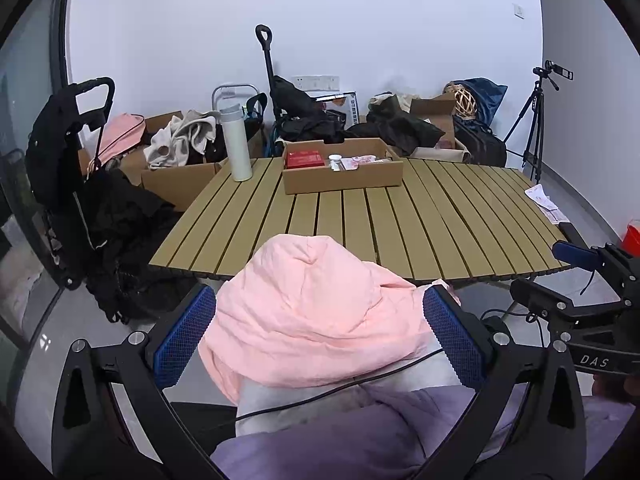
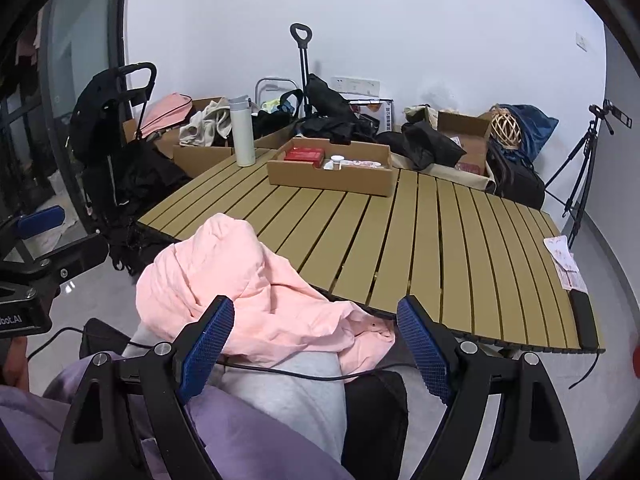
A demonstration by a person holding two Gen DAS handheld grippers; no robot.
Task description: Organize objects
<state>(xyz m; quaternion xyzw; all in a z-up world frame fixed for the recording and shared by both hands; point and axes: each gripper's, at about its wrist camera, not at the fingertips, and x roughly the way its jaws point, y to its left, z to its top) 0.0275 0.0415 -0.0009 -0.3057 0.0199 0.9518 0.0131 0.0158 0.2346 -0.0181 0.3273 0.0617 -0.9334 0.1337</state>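
Pink cloth (image 1: 316, 312) lies bunched on the person's lap at the near edge of the slatted table (image 1: 400, 220). Left gripper (image 1: 320, 336) has its jaws spread wide, with the cloth between them, seemingly untouched. Right gripper (image 2: 316, 344) is also spread; the cloth (image 2: 248, 280) sits toward eleven o'clock. At twelve o'clock on the table stands a cardboard box (image 1: 342, 180).

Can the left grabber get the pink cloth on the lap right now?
Probably yes. The left gripper is open, with its blue fingers on either side of the pink cloth bunched on the lap at the table edge. Nothing sits between them.
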